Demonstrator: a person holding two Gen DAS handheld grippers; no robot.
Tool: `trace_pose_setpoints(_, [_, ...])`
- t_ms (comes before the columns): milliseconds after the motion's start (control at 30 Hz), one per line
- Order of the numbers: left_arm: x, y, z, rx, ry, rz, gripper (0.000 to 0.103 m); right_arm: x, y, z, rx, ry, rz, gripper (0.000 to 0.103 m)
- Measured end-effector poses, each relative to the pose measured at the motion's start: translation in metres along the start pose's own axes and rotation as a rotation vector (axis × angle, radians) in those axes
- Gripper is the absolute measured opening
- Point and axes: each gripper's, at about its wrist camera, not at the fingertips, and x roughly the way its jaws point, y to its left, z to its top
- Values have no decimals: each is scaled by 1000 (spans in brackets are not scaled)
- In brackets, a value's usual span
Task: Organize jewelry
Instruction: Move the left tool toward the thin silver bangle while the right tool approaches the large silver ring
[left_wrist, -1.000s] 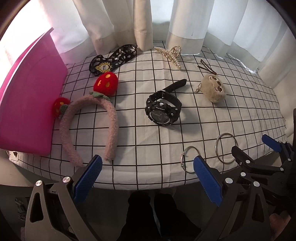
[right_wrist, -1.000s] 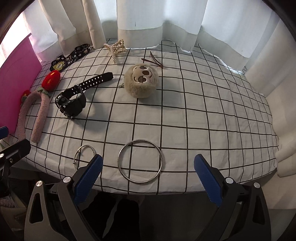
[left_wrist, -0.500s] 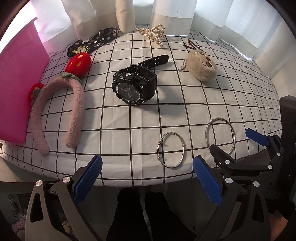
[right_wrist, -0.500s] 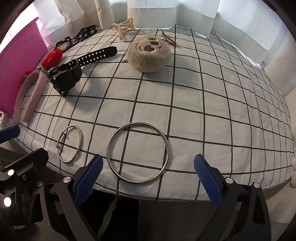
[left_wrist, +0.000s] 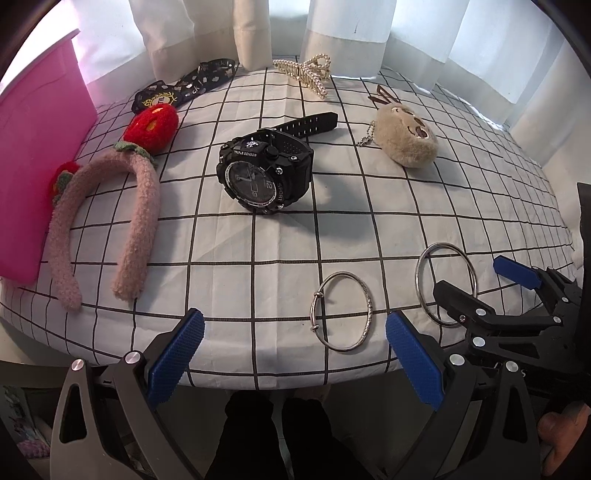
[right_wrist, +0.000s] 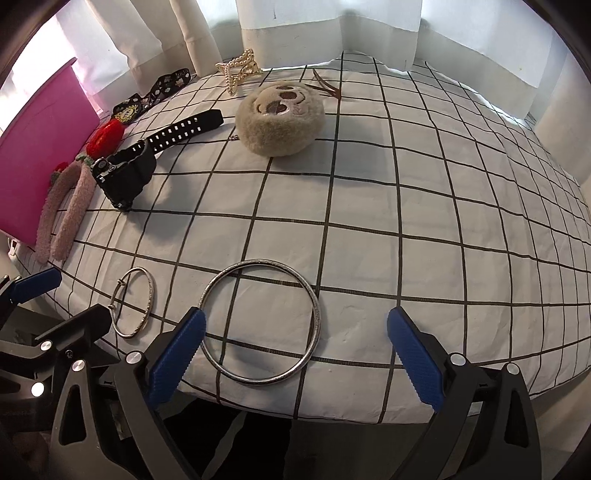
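Both jaws are held wide and empty as the right gripper (right_wrist: 293, 349) has been brought close over the large bangle (right_wrist: 260, 322) at lower centre of frame, the left gripper (left_wrist: 293, 352) beside the small bangle (left_wrist: 341, 311), so pickup looks imminent.

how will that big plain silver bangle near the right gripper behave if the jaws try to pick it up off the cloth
The large bangle looks like a rigid thin metal hoop, so it should keep its shape when pinched. It lies flat on the checked cloth, so the jaws may struggle to get under it. Its smooth rounded rim could slip or pivot, and set on edge it would probably roll.
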Motion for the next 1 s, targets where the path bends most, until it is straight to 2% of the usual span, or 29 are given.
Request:
trace_pose_setpoints(133, [0, 6, 1, -20, -2, 0, 97, 2, 20, 0, -76, 0, -47, 94])
trace_pose_setpoints(300, [7, 8, 0, -22, 13, -3, 97, 9, 22, -2, -106, 6, -78, 94])
trace_pose_setpoints(700, [24, -14, 1, 22, 37, -39, 97, 4, -11, -4, -47, -24, -98, 94])
trace_pose_setpoints(800, [32, -16, 1, 22, 48, -32, 97, 3, -12, -5, -41, -37, -100, 94])
trace_pose_setpoints(1000, [34, -18, 0, 27, 7, 0, 97, 2, -16, -6, -24, -58, -108, 94])
